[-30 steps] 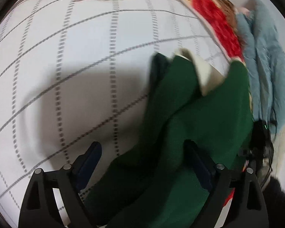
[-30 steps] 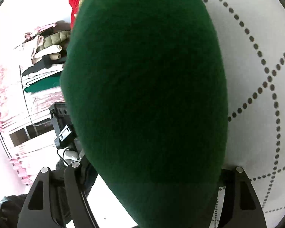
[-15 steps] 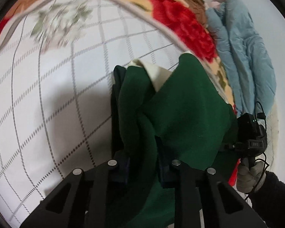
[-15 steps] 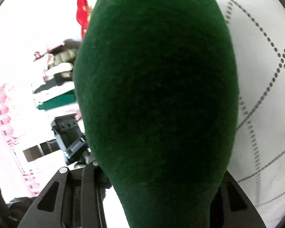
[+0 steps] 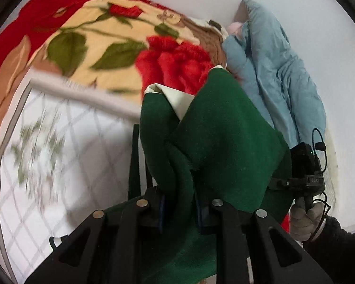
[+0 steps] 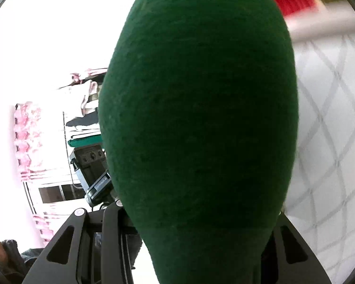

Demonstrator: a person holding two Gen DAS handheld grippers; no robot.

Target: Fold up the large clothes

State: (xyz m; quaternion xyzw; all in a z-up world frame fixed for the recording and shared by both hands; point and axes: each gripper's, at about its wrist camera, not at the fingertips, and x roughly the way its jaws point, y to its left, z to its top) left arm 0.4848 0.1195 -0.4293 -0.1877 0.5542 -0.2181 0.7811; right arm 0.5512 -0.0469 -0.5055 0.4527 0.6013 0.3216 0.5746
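A dark green garment (image 5: 220, 146) with a cream lining hangs lifted above the white checked bed sheet (image 5: 59, 165). My left gripper (image 5: 179, 208) is shut on a bunched fold of it. In the right wrist view the green cloth (image 6: 201, 118) fills the middle and hides the fingertips of my right gripper (image 6: 201, 248), whose jaws stand close around it. The right gripper's body (image 5: 305, 165) shows in the left wrist view, held by a gloved hand at the garment's far edge.
A rose-patterned red and yellow blanket (image 5: 120, 47) lies beyond the sheet. A light blue padded coat (image 5: 277, 75) lies against the white wall. Stacked clothes (image 6: 87, 123) and pink curtains (image 6: 26, 142) show at the left in the right wrist view.
My left gripper shut on the green garment and lifted it; the view tilted up toward the blanket and wall. The right gripper rose with the cloth.
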